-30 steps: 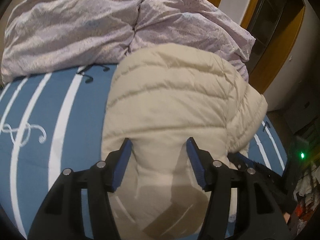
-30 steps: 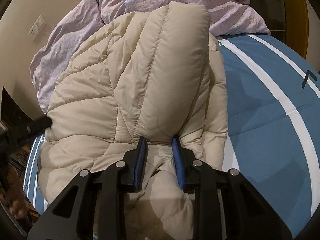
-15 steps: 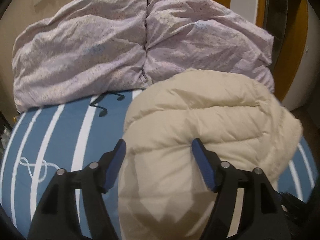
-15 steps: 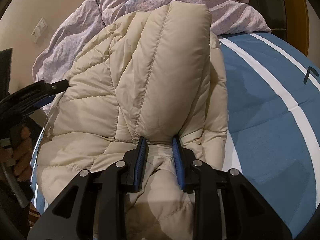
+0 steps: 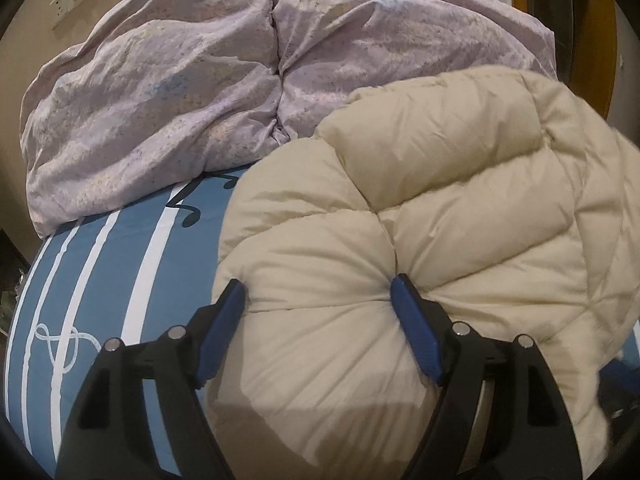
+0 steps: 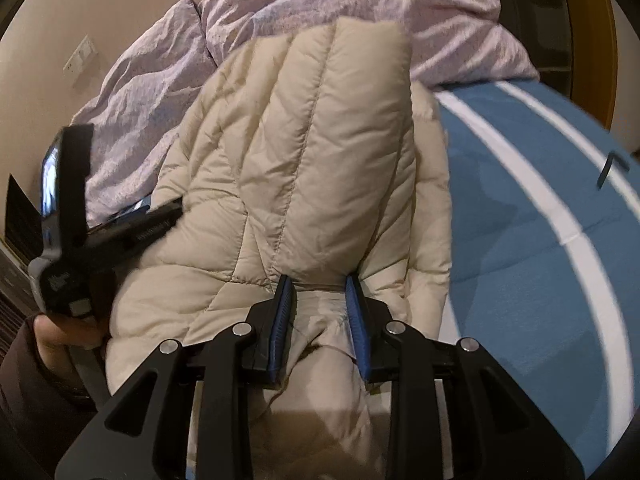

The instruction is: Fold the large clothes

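A cream quilted down jacket point(image 5: 440, 240) lies on the blue striped bed; it fills the right wrist view too point(image 6: 300, 152). My left gripper point(image 5: 318, 292) is open, its blue pads wide apart and pressed into a puffy fold at the jacket's near edge. My right gripper point(image 6: 320, 288) is shut on a bunched part of the jacket, with a long padded section, likely a sleeve, running away from it. The left gripper also shows in the right wrist view point(image 6: 160, 220), at the jacket's left side.
A crumpled lilac duvet point(image 5: 180, 80) is heaped at the head of the bed behind the jacket. The blue sheet with white stripes point(image 6: 540, 240) is bare to the right of the jacket and to its left point(image 5: 100, 280). A wooden door frame point(image 5: 600, 40) stands far right.
My left gripper has lifted and pushed forward into the jacket's edge, staying open, and the jacket has bunched up toward the duvet. My right gripper has kept its hold, hardly moving.
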Demonstrator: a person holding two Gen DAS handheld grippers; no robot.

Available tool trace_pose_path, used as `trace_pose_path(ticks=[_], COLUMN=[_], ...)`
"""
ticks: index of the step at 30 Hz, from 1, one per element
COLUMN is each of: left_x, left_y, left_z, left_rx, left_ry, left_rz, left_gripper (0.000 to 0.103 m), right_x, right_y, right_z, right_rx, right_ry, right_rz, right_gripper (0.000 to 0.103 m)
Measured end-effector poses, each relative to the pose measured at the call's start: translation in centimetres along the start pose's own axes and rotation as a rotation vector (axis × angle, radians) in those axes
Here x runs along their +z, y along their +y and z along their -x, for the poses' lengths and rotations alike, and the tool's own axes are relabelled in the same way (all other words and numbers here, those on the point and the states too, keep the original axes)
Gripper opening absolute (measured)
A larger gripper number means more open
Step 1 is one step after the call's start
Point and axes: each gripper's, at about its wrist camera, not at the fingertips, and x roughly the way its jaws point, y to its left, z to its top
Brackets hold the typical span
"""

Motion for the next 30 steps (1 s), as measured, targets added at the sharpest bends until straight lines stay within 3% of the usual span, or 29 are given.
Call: trace_pose_path(ticks=[5, 11, 16, 19, 30], left_x=[-0.3, -0.6, -0.6, -0.7, -0.8], left_y=[0.2, 0.4, 0.5, 0.7, 0.7], left_z=[-0.3, -0.4, -0.4, -0.4, -0.3], left_rx=[-0.027, -0.05, -0.067, -0.078, -0.123], left_ry=[-0.003, -0.017, -0.028, -0.033, -0.041], left_rz=[0.019, 0.038, 0.048, 0.054, 0.062], left_gripper=[0.076, 0.076, 0.076, 0.076, 0.078], right_x=[2.8, 6.8, 9.5, 9.4, 6.5], right_y=[2.3, 4.6, 4.8, 3.0, 0.1], right_z=[2.4, 0.8, -2.7, -4.9, -7.3], right_rx=[0.03, 0.021, -0.08, -0.143, -0.172], right_ry=[-0.101, -0.158, -0.181, -0.143, -0.112], right_rz=[0.041, 0.041, 0.022, -0.021, -0.075], right_gripper=[0.03, 0.03, 0.03, 0.03, 0.03])
